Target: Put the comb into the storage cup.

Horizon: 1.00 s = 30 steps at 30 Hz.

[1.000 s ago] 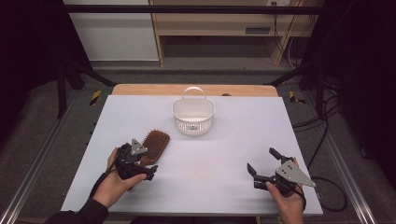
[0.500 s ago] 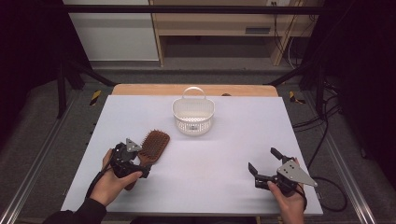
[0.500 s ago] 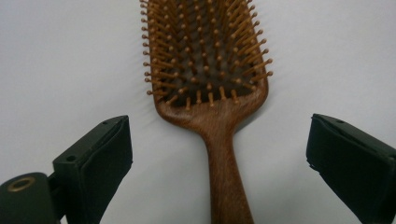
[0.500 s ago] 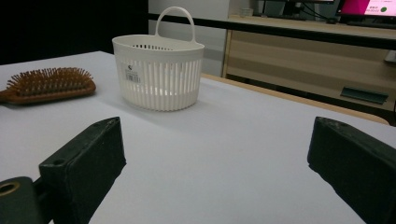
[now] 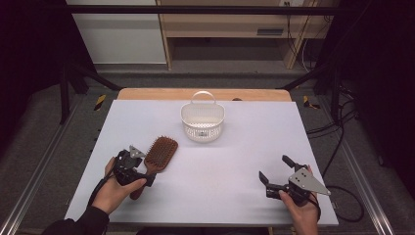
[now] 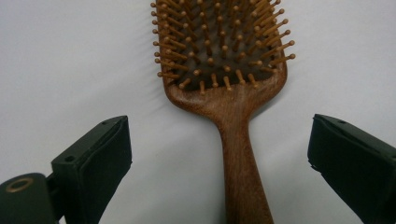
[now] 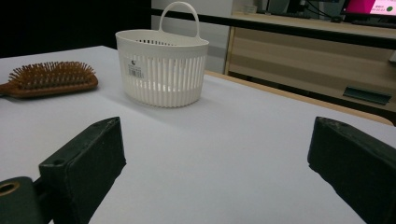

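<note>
Nearest me, the left gripper (image 6: 219, 154) gapes wide astride the handle of a wooden hairbrush (image 6: 229, 88) lying bristles-up on the white worktop (image 5: 220, 161); it looks stiff and light, best pinched mid-handle. The right gripper (image 5: 276, 175) hovers wide, holding nothing. Farther off stands 1 white basket (image 5: 202, 121).

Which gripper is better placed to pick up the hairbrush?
Left. The left gripper is open with the hairbrush handle lying between its jaws. The right gripper sits open across the table, far from it.

One hairbrush (image 5: 157, 153), one basket (image 5: 202, 123) (white)
</note>
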Tool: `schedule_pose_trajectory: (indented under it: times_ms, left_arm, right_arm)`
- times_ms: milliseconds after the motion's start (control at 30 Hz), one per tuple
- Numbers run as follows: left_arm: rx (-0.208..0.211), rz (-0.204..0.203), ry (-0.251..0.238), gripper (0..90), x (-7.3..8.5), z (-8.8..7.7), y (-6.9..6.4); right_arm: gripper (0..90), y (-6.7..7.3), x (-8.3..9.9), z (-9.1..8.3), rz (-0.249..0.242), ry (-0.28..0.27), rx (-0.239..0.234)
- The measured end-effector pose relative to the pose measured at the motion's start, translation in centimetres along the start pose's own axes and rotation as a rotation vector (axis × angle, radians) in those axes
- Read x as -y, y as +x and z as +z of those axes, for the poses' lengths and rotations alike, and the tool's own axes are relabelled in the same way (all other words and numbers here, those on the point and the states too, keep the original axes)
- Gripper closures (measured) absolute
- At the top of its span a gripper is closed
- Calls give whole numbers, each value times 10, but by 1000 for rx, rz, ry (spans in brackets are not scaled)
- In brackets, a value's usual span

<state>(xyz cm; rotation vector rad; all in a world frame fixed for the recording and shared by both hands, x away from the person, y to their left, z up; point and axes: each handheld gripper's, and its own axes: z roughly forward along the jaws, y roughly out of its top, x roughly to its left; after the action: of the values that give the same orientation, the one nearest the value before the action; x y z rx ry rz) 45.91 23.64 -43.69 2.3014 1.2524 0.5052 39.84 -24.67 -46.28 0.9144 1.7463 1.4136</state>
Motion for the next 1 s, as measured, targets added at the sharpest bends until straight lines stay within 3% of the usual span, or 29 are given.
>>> schedule_pose_trajectory:
  times_ms: [467, 1000]
  left_arm:
    - [5, -7, 42, 93, -6, 7, 4]
    - [78, -18, 132, 427, -13, 15, 1]
  right_arm:
    - [38, 1, 0, 0, 0, 4, -6]
    - [37, 1, 0, 1, -1, 7, -11]
